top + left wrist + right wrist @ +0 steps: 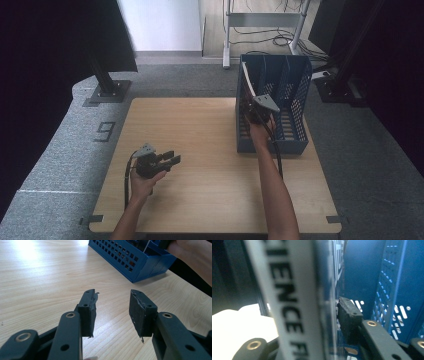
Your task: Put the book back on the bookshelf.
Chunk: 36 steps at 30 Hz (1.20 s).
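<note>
A blue mesh file rack (pixel 295 90) stands at the back right of the wooden table (pixel 200 130). A book (pixel 248 82) with a white spine and black lettering leans in the rack's leftmost slot. My right gripper (pixel 254 109) reaches down into that slot. In the right gripper view the book (pixel 287 302) stands between the jaws of my right gripper (pixel 312 315). One pad (pixel 349 315) sits just off the book's blue cover and the other is hidden behind the spine. My left gripper (pixel 172 158) rests open near the table's left front with nothing between its pads (pixel 112 307).
The rack's (pixel 140 267) other slots lie to the right of the book. Grey carpet surrounds the table, with a "9" mark (pixel 105 131) at its left. Black stand bases (pixel 107 92) and a metal frame (pixel 260 20) stand behind.
</note>
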Motion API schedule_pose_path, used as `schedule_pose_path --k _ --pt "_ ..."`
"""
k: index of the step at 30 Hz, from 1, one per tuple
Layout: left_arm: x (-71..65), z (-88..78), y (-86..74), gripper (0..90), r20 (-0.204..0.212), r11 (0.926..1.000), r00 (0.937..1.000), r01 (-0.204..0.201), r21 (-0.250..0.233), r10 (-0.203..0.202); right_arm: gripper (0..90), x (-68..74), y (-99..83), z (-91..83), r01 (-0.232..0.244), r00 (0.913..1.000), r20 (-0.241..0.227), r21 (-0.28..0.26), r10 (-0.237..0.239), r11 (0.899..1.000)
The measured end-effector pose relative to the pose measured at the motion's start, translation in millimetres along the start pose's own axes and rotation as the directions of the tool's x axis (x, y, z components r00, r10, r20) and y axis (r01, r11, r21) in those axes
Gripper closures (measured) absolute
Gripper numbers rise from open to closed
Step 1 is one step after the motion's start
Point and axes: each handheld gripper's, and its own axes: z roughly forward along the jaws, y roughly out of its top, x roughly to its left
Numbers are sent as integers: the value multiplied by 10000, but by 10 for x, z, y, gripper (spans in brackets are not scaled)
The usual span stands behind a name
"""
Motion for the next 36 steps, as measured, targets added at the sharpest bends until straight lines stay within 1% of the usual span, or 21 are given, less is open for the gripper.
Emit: schedule_pose_path --k 2,3,4,7,8,9,10,11,13,20,22,24,25,26,27,29,30,31,36 --pt "-2 -2 2 568 19 10000 10000 -13 18 13 617 14 5 -14 102 9999 -132 77 -101 9999" --pt "-2 -2 2 567 19 10000 10000 -13 18 13 617 14 5 -14 102 9999 -132 77 -101 9999" --pt "-5 4 0 567 16 10000 10000 -16 7 16 593 27 13 -33 234 9993 -283 150 -230 9996" --pt "-10 6 0 567 11 10000 10000 -23 23 23 580 41 21 -53 329 9987 -390 232 -320 9992" --pt "-15 10 -1 567 4 10000 10000 -31 25 31 600 60 23 -66 475 9982 -396 362 -460 9982" --pt "-15 10 -1 567 4 10000 10000 -31 25 31 600 60 23 -66 475 9982 -396 362 -460 9982" --pt "-18 12 -1 567 4 10000 10000 -46 22 46 646 69 23 -68 565 9980 -317 401 -552 9976" --pt "-20 9 1 567 17 10000 10000 -57 17 57 723 96 25 -71 910 9958 96 445 -915 9949" --pt "-20 7 2 567 17 10000 10000 -59 11 58 745 107 26 -67 978 9947 269 457 -991 9942" --pt "-1 -7 4 566 -11 10000 10000 -3 -28 3 754 105 23 -32 850 9948 538 309 -866 9959" --pt "3 -11 4 567 -18 10000 10000 12 -43 -12 766 107 23 -22 676 9947 762 230 -692 9974" --pt "3 -11 4 566 -24 10000 10000 18 -55 -18 774 110 23 -19 664 9942 838 201 -678 9976" --pt "3 -13 5 566 -26 10000 10000 17 -52 -17 788 116 23 -18 691 9929 961 178 -705 9975" --pt "3 -15 5 567 -27 10000 10000 16 -64 -16 810 114 22 -11 738 9897 1222 132 -748 9972" --pt "4 -16 5 567 -24 10000 10000 22 -68 -22 810 114 22 -11 738 9897 1222 132 -748 9972" --pt "11 -21 5 566 -30 10000 10000 39 -74 -39 814 72 20 4 549 9896 1326 45 -550 9985" --pt "11 -21 5 566 -30 10000 10000 39 -74 -39 814 72 20 4 549 9896 1326 45 -550 9985" --pt "19 -19 3 566 -40 9999 10000 68 -95 -69 814 49 23 18 452 9894 1383 22 -451 9990" --pt "35 -20 1 567 -55 9999 9999 88 -83 -88 813 39 46 81 455 9872 1524 95 -464 9989"
